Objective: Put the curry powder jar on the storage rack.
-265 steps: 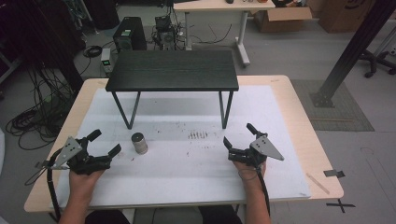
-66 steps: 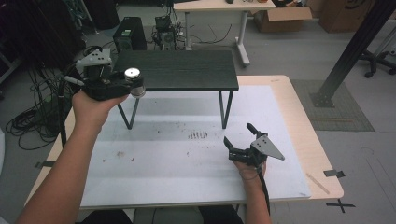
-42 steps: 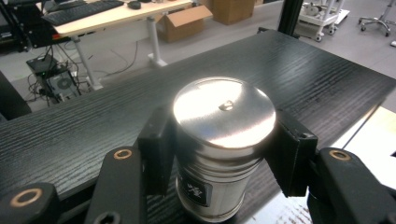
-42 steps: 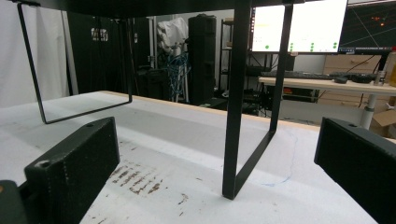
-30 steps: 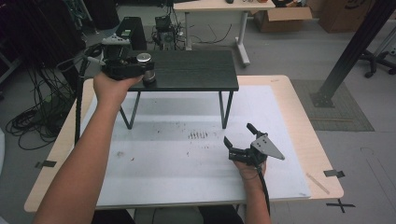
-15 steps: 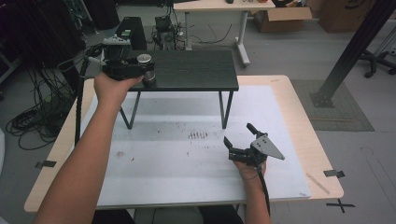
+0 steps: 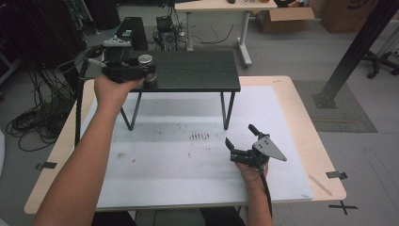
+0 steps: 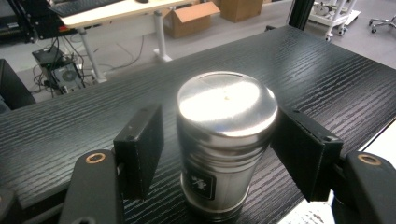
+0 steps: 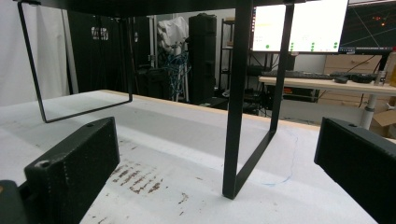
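A small steel can with a flat lid stands upright on the left end of the black shelf. My left gripper reaches it from the left, a black pad on either side. Its jaws have just been opening, and a narrow gap shows beside the can, so the pads no longer press on it. My right gripper rests open on the white mat at the front right, holding nothing, and faces the shelf's leg.
The shelf stands on thin black wire legs over the back of the mat. Dark scuff marks lie on the mat in the middle. Cables hang off the table's left side. A tan desk stands beyond.
Since the oldest frame the can has gone from the white mat up onto the black shelf in my left gripper. Over the last second both hands have kept still.
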`<act>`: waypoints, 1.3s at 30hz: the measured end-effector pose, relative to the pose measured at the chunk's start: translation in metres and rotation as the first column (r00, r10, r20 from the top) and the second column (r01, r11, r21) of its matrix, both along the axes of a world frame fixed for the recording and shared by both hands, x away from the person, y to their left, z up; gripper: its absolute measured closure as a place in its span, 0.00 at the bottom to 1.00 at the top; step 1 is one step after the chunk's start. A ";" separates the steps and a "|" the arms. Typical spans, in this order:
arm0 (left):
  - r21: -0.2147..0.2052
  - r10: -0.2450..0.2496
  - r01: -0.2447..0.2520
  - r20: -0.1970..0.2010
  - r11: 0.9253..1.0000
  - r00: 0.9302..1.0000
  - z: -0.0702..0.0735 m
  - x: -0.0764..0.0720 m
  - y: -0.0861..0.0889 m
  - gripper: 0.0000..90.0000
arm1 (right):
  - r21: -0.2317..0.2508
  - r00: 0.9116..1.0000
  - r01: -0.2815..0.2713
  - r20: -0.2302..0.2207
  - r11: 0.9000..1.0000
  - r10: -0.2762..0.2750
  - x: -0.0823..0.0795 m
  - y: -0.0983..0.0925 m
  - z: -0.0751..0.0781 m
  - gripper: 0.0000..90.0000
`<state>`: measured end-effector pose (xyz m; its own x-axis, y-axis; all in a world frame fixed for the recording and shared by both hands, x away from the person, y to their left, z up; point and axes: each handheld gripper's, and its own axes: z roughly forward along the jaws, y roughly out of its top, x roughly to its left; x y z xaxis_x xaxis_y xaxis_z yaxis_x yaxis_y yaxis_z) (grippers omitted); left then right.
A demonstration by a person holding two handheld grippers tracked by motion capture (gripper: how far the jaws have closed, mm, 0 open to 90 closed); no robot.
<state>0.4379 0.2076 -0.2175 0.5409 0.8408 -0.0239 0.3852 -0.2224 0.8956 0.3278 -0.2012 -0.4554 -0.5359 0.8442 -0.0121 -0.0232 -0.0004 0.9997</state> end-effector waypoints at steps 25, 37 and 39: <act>-0.041 -0.019 0.022 0.068 0.999 0.997 0.001 -0.023 0.013 0.27 | -0.003 1.000 -0.002 -0.003 1.000 0.002 0.000 0.000 0.000 0.00; -0.086 -0.024 0.033 0.110 0.996 0.994 -0.010 -0.045 0.025 0.22 | -0.004 1.000 -0.001 -0.001 1.000 0.001 0.000 0.000 0.000 0.00; -0.089 -0.026 0.038 0.127 0.995 0.992 -0.010 -0.050 0.027 0.22 | -0.004 1.000 -0.001 -0.001 1.000 0.001 0.000 0.000 0.000 0.00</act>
